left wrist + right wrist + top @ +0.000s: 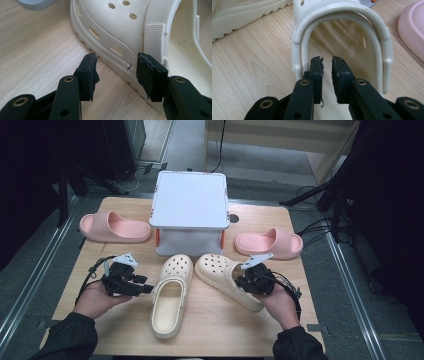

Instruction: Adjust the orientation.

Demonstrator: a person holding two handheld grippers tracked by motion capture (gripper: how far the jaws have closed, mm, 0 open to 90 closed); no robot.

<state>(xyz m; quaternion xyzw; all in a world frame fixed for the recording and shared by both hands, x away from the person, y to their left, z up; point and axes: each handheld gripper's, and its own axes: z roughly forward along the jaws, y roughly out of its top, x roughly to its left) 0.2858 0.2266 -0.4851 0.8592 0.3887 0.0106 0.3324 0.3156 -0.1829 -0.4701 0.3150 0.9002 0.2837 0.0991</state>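
Right now we have two cream clogs side by side on the near middle of the table [115, 330], in front of a white box [190, 200], with a pink slide [114, 227] at the far left and another pink slide [269, 243] at the far right. Our left gripper [145, 285] lies just left of the left clog [171, 296], jaws spread wide and aimed at its side wall; in the left gripper view [116, 72] the sole edge sits between and just beyond the pads, untouched. That clog runs near to far, toe toward the box, heel opening toward us. Our right gripper [240, 279] is over the heel end of the right clog [227, 279], which lies slantwise, toe pointing far-left and heel near-right. In the right gripper view [327, 66] the jaws are almost together with a thin gap, poised inside the opening just short of the heel strap [342, 15], holding nothing. We judge each hand is nearer its own clog.
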